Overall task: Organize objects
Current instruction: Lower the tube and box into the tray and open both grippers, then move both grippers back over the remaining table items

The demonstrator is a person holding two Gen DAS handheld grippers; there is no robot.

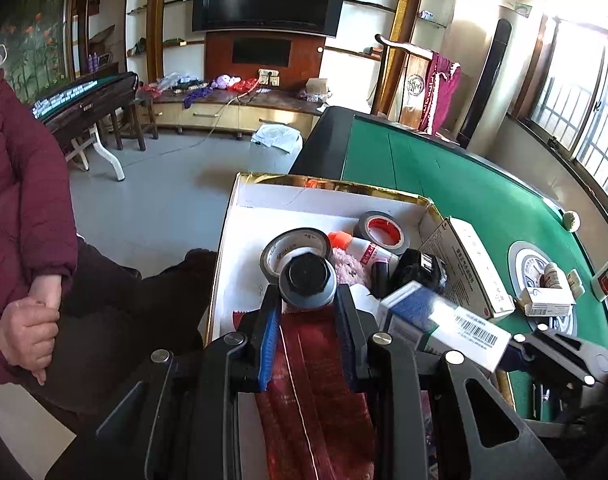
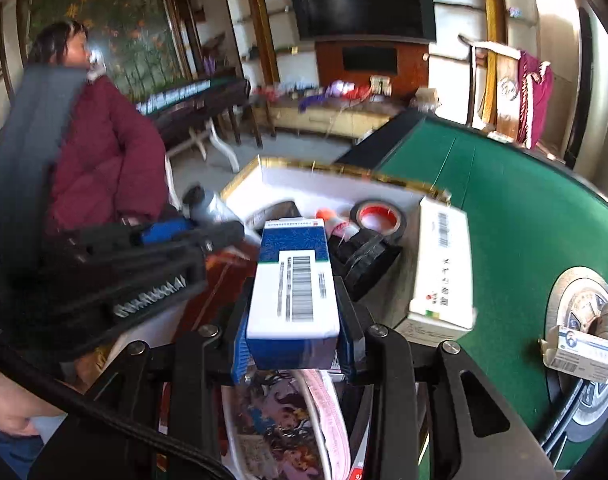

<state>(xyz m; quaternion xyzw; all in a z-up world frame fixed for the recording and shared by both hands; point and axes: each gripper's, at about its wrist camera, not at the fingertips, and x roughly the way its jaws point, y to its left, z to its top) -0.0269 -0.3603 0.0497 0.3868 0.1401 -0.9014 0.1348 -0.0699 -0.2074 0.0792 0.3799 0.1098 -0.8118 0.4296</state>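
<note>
**Both grippers loaded over the gold-rimmed box**

You had the left gripper (image 1: 308, 300) clamped on a small grey bottle with a black hexagonal cap (image 1: 307, 280). It pointed cap-first away from you along the fingers, its long axis in line with them, hanging over the near end of the white box with the gold rim (image 1: 332, 186).

Your right gripper (image 2: 292, 320) was clamped on a blue-and-white carton (image 2: 292, 280), barcode face up. Its long axis also ran along the fingers, toward the box's far wall.

The box lay straight ahead of and below both grippers, at the green table's (image 2: 524, 208) left edge. The left gripper was nearer the box's left wall; the right stood closer to its right wall, near the white medicine box (image 2: 444, 264) leaning there.

Free floor likely sat beside the grey tape roll (image 1: 296, 248), by the left wall; the red-cored tape roll (image 1: 380, 230) held the far right corner.
</note>
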